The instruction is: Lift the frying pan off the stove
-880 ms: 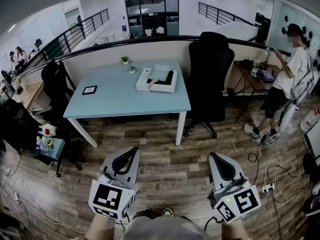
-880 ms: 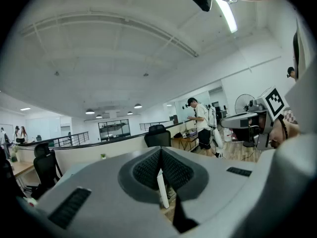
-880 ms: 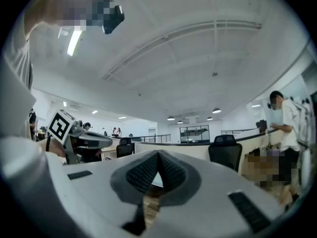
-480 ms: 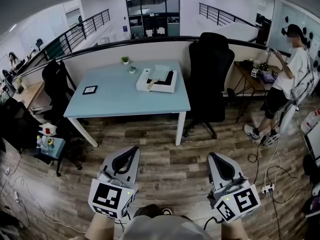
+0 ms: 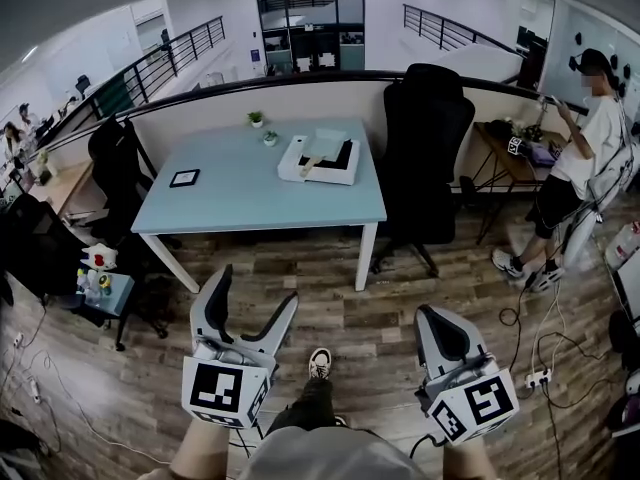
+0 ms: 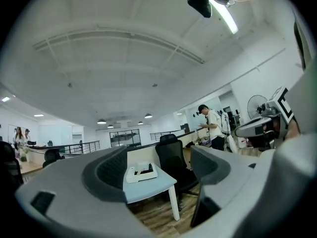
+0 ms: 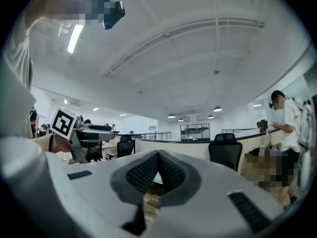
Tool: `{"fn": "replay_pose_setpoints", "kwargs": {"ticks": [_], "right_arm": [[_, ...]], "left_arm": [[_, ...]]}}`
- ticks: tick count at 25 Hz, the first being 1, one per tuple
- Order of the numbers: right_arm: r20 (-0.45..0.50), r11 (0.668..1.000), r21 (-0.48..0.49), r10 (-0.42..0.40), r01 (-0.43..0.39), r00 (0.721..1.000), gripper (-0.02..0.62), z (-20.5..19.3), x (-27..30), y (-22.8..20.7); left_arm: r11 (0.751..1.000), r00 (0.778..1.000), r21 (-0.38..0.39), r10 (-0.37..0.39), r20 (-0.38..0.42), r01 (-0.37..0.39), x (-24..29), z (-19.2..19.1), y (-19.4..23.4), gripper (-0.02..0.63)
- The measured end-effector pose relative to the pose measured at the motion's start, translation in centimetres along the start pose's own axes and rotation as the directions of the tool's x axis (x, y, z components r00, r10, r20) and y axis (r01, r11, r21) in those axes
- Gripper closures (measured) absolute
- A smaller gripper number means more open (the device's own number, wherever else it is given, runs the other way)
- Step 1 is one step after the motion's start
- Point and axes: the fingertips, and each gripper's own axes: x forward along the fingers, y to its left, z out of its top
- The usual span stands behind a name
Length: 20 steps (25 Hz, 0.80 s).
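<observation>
A white stove (image 5: 322, 160) with a dark top stands on the far side of the pale blue table (image 5: 240, 203). Something pale lies on it, too small to tell as the frying pan. Both grippers hang low over the wooden floor, well short of the table. My left gripper (image 5: 250, 303) is open, jaws spread wide with nothing between them. In the left gripper view the stove (image 6: 141, 172) shows far off between the jaws of my left gripper (image 6: 158, 170). My right gripper (image 5: 437, 320) is shut and empty. The right gripper view shows my right gripper (image 7: 158, 157) with its pads together.
A black office chair (image 5: 425, 148) stands at the table's right end, another (image 5: 112, 163) at its left. A person (image 5: 585, 153) stands by a desk at far right. Two small plants (image 5: 257, 119) and a black tablet (image 5: 185, 178) are on the table. Cables and a power strip (image 5: 537, 377) lie on the floor at right.
My left gripper's jaws have swung from together to wide apart. A foot has stepped forward between the grippers. My right gripper has stayed shut and in place.
</observation>
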Motion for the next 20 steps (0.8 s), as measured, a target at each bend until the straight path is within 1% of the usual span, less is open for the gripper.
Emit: {"fn": "replay_pose_setpoints", "kwargs": {"ticks": [3, 7, 11, 15, 20], "right_arm": [[-0.006, 1.0, 0.012, -0.005, 0.005, 1.0, 0.592, -0.5, 1.2, -0.6], [-0.017, 1.0, 0.029, -0.011, 0.012, 1.0, 0.592, -0.7, 3.4, -1.5], [-0.033, 1.0, 0.026, -0.012, 0.013, 0.999, 0.592, -1.1, 6.4, -2.8], [-0.056, 0.999, 0.032, -0.018, 0.02, 0.998, 0.592, -1.6, 10.0, -4.5], [-0.096, 0.999, 0.039, -0.029, 0.033, 0.995, 0.592, -2.1, 15.8, -7.1]], "left_arm": [[0.999, 1.0, -0.033, -0.016, -0.011, 0.016, 1.3, -1.0, 0.5, 0.222], [0.999, 0.999, -0.03, -0.031, -0.033, 0.03, 3.5, -1.8, 1.5, 0.222], [0.999, 0.999, -0.034, -0.034, -0.037, 0.033, 6.5, -2.4, 2.7, 0.222], [0.998, 0.997, -0.041, -0.047, -0.058, 0.045, 10.3, -3.5, 4.3, 0.222], [0.996, 0.99, -0.041, -0.086, -0.116, 0.081, 16.4, -5.7, 6.5, 0.222]]}}
